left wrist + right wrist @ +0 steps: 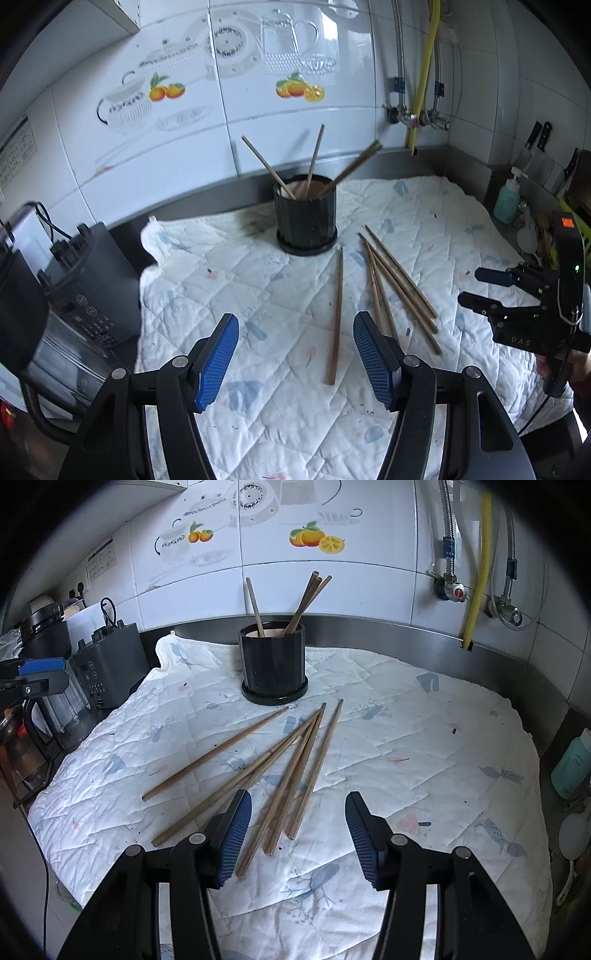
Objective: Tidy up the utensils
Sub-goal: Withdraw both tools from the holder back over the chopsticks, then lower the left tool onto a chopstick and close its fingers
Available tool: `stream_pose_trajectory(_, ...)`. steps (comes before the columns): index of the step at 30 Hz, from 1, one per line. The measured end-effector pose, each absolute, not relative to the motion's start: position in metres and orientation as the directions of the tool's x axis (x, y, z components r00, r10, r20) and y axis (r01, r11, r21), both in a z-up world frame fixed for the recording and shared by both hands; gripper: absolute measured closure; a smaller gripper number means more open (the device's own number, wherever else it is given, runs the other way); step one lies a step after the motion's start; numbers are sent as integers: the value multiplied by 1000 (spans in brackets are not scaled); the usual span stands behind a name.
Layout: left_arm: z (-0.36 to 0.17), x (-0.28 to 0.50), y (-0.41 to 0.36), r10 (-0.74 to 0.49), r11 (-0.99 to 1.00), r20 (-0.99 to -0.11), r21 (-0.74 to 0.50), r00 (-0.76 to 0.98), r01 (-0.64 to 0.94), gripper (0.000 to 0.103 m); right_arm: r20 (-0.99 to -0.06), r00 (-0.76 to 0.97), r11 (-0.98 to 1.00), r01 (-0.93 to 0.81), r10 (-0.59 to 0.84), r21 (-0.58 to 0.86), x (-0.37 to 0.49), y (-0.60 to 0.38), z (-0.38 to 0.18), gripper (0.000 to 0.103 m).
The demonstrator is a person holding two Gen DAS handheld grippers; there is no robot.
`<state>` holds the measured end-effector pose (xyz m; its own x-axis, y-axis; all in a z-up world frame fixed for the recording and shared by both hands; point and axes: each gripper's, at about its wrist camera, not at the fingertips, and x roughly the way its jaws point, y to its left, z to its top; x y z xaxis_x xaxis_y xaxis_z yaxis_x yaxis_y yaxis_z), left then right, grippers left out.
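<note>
The right tongs stand wide apart, empty, above a fan of loose brown wooden chopsticks lying on the white quilted cloth over the worktop. Behind them a black ribbed cylindrical holder on a saucer holds several upright chopsticks.

Ahead of my tongs: glossy white wall tiles with orange-and-teapot decals, steel backsplash strip below. Yellow gas hose and valves right of them, grey appliance left. Soft daylight.
</note>
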<state>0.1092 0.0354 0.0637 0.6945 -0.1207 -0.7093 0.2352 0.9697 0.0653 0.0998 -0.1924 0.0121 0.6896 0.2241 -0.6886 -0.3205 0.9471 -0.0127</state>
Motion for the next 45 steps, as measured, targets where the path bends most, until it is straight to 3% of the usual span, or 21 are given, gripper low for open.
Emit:
stream_pose_trajectory(7, 1, 114, 19, -148, 960, -767, 40, 625, 277, 43, -710, 669, 951, -310, 222, 5, 97, -196, -4, 45)
stream_pose_trajectory(12, -41, 126, 8, -156, 959, -808, 13, 568, 282, 56, -721, 656, 955, -296, 224, 28, 98, -198, -14, 45)
stream_pose_trajectory(18, -74, 141, 6, -169, 963, -821, -19, 546, 270, 61, -730, 645, 956, -293, 225, 36, 101, -197, -19, 48)
stream_pose_trajectory(27, -93, 149, 10, -205, 965, -805, -72, 556, 251, 66, -738, 636, 957, -287, 227, 48, 107, -197, -28, 54)
stream_pose_trajectory(34, -98, 145, -1, -150, 967, -791, 7, 593, 254, 69, -742, 630, 959, -277, 229, 62, 109, -198, -34, 61)
stream_pose_trajectory(38, -98, 146, -7, -133, 968, -786, 29, 604, 250, 78, -743, 630, 962, -264, 226, 69, 110, -200, -36, 71)
stream_pose_trajectory(42, -99, 148, -14, -116, 965, -785, 55, 609, 255, 93, -747, 625, 960, -272, 227, 64, 109, -198, -38, 72)
stream_pose_trajectory(45, -98, 153, -14, -124, 967, -787, 40, 604, 251, 94, -750, 623, 960, -273, 224, 61, 109, -197, -40, 76)
